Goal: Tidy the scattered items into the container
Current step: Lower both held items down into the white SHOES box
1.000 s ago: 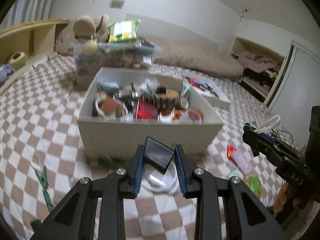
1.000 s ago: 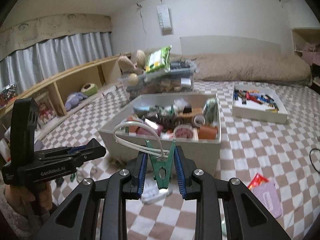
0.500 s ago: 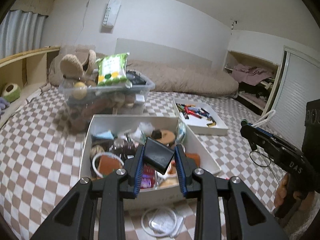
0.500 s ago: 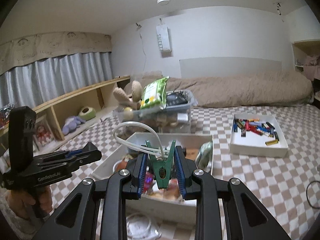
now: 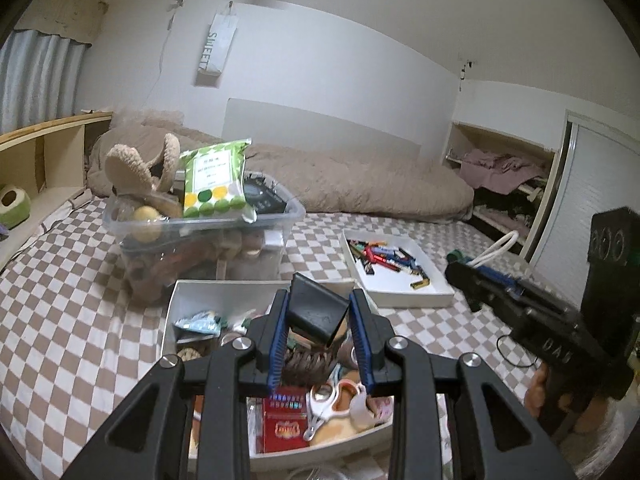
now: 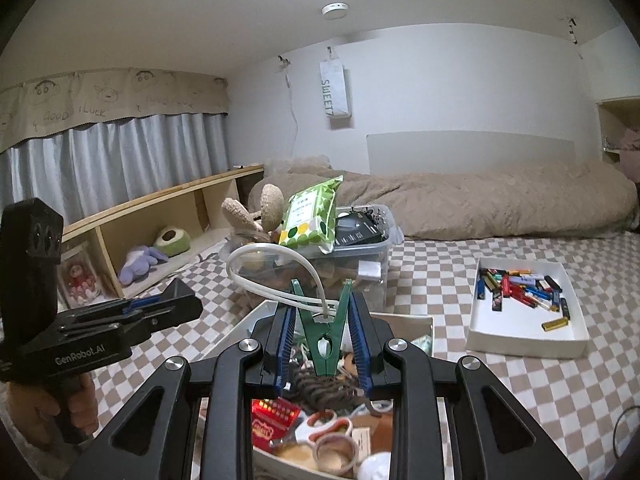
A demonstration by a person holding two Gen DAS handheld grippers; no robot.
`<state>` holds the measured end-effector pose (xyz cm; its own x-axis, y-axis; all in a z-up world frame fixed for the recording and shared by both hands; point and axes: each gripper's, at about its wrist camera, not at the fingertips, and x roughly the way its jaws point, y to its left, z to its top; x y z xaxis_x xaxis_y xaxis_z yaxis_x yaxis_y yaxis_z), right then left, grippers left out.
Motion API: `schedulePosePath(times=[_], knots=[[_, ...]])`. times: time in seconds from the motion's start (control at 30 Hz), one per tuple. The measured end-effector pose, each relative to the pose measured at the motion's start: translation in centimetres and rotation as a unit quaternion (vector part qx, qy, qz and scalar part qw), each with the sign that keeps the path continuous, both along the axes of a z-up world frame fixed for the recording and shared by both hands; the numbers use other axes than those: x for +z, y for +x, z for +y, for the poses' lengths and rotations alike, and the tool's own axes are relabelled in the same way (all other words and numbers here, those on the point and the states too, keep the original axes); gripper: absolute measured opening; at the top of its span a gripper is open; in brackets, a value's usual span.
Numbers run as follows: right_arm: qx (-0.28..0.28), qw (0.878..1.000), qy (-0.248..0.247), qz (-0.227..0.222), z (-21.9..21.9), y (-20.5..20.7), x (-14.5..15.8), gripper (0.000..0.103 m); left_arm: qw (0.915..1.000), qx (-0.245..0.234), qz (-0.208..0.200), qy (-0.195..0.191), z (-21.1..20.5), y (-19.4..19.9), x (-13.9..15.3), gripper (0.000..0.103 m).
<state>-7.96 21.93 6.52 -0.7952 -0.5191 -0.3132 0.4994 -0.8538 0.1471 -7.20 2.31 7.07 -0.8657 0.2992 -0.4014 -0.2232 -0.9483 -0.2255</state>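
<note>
In the left wrist view my left gripper (image 5: 320,336) is shut on a small black box (image 5: 316,314), held in the air over the white container (image 5: 184,292), which is full of small items. In the right wrist view my right gripper (image 6: 322,340) is shut on a green clothespin (image 6: 325,338) that clips a looped white cable (image 6: 272,268); it hangs above the same white container (image 6: 416,320). Each gripper shows from the side in the other's view: the right gripper (image 5: 472,276) at the right, the left gripper (image 6: 176,304) at the left.
A clear plastic bin (image 5: 200,236) with plush toys and a green packet stands behind the container. A white tray (image 5: 396,280) of batteries and lighters lies to its right on the checkered sheet (image 5: 60,320). A wooden shelf (image 6: 160,216) runs along the left, a rolled duvet (image 6: 480,200) along the back.
Both grippers have risen and moved forward from in front of the container to above it, each keeping its hold. The floor items in front of the container have dropped out of view.
</note>
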Motion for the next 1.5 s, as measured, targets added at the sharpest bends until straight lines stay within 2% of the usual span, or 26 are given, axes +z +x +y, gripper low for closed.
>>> schedulePosePath(times=[0.2,0.67,0.87,1.2,1.5], knots=[[-0.006,1.000,-0.002,-0.018,0.1,-1.6,-1.3,0.027,0.9998,0.002,0.004,0.021,-0.9,-1.4,0.2,0.030],[-0.033,0.988,0.067,-0.133,0.8,-5.3,-9.3,0.027,0.9974,0.024,-0.067,0.010,-2.1,-3.9,-5.6,0.030],[-0.037,0.982,0.089,-0.162,0.8,-5.4,-10.9,0.027,0.9960,0.031,-0.082,0.013,-2.7,-4.5,-7.0,0.030],[-0.042,0.978,0.113,-0.173,0.6,-5.1,-11.3,0.028,0.9929,0.046,-0.108,0.020,-4.1,-5.8,-8.7,0.030],[-0.032,0.982,0.100,-0.156,0.3,-4.3,-9.9,0.028,0.9899,0.052,-0.129,0.028,-5.1,-8.2,-10.1,0.030]])
